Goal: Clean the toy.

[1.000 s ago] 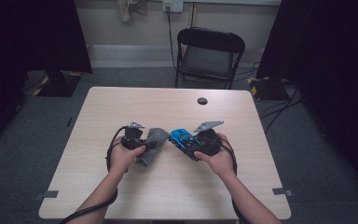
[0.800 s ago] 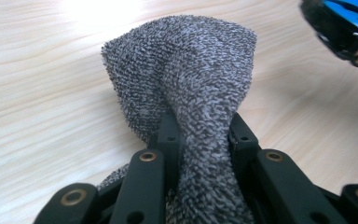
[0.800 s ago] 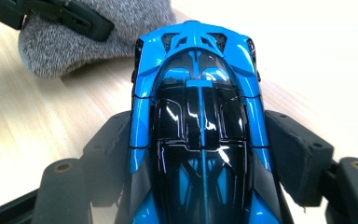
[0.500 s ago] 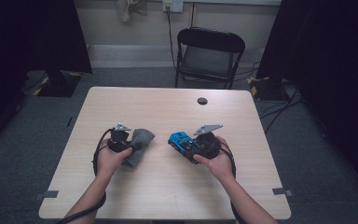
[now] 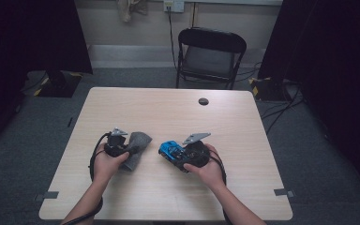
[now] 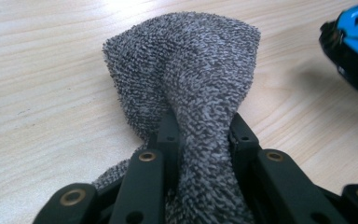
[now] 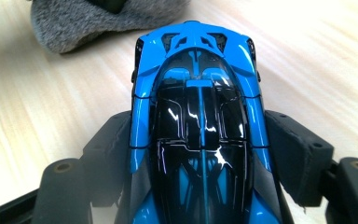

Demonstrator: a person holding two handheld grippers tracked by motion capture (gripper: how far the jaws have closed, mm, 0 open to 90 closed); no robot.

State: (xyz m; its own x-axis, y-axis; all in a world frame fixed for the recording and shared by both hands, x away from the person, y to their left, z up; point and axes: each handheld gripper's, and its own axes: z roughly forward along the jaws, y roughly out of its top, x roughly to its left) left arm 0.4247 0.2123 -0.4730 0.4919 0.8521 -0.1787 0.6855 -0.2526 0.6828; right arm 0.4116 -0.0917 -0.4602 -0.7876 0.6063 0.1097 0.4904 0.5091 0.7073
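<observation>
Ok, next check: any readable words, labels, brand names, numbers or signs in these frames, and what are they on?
None can be read.
Blue toy car, held in the right gripper: glossy blue and black panels, no lettering or number visible.
Grey cloth, pinched in the left gripper: plain weave, no tag in sight.
Table and folding chair: no markings visible in the high view.

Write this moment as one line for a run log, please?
left gripper: shut on grey cloth | right gripper: shut on blue toy car | cloth and car apart on table
</observation>
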